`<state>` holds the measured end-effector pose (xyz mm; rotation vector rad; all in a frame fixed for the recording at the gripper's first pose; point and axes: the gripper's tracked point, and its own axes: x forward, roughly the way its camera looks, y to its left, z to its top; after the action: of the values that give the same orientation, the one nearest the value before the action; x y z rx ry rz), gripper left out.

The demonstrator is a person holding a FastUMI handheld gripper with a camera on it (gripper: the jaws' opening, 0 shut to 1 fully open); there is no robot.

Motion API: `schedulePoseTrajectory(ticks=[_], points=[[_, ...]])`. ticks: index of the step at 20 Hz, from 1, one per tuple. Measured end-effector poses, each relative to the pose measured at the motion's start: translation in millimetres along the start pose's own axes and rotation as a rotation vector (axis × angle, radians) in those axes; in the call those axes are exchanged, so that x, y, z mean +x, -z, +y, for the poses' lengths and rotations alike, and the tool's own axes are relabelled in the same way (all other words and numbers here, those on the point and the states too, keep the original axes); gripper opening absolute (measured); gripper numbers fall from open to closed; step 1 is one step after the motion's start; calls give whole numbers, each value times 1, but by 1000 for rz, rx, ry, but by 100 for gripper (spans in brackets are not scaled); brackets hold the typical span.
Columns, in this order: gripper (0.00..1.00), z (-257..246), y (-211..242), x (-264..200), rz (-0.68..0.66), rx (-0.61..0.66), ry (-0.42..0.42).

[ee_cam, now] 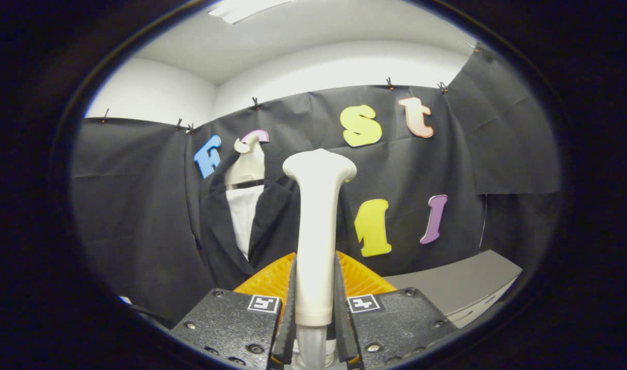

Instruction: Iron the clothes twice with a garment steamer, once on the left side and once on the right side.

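A dark jacket [226, 226] over a white shirt [243, 216] hangs on a pale mannequin form [247, 164] against the booth's cloth wall, left of the steamer. The gripper [316, 308] clamps both fingers on the white garment steamer [317, 226], held upright with its head near the lapel. Whether it touches the fabric cannot be told; neither pass looks finished. A grey tabletop [457, 288] lies to the right.
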<state>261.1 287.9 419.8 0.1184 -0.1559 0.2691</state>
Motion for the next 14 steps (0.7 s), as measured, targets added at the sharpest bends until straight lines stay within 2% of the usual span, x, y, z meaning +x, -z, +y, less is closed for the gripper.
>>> schedulePoseTrajectory(ticks=[6,14], points=[[35,43,17,20,41,-60,-46],[35,46,59,16,108,-91,-51]])
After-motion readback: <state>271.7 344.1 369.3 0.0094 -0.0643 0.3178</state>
